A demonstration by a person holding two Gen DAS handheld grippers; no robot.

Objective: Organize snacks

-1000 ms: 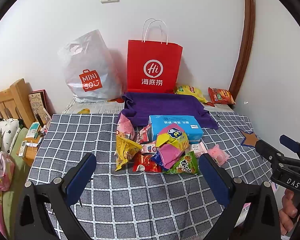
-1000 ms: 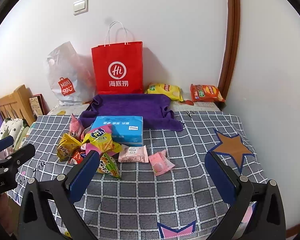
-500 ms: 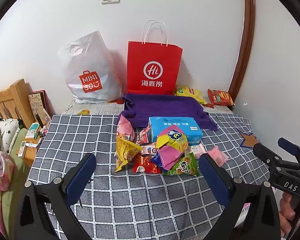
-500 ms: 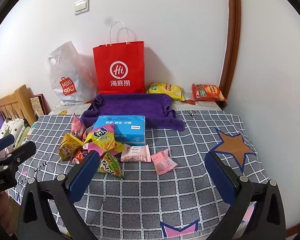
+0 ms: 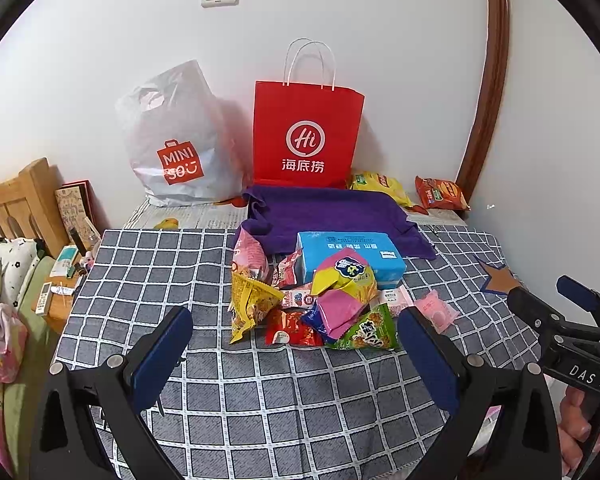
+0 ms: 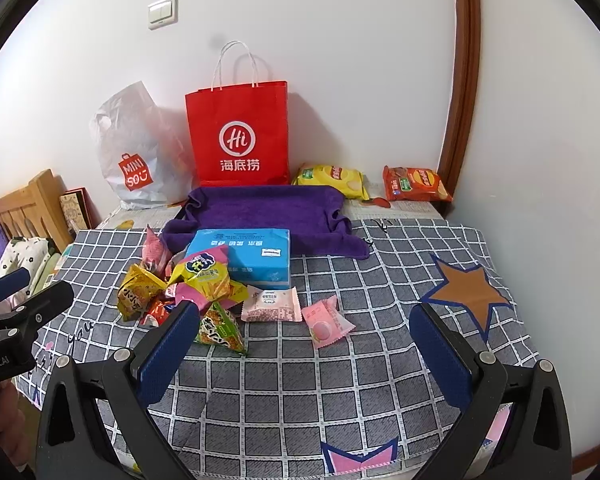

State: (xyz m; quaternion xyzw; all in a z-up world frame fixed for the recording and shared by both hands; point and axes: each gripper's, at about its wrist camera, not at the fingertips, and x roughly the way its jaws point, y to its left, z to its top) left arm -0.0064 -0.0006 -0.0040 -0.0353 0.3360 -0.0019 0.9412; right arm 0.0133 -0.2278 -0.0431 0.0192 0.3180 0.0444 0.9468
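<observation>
Now both claws spread wide & empty, left claw (image 5: 296,354) just short of snack pile (image 5: 320,296), right claw (image 6: 304,350) near pink packet (image 6: 327,322).

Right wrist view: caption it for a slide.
Open right claw faces snack pile beside blue box on checked cloth.

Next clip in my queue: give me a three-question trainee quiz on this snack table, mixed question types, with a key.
1. True or false: the left gripper holds a snack.
2. Multiple choice: the blue tissue box rests partly on A) the purple towel B) the red paper bag C) the brown star patch.
3. Fill in: the two chip bags by the back wall are yellow and ____.

Key: 1 false, both grippers (right gripper) are open and empty. 2 A. 3 red.
</observation>
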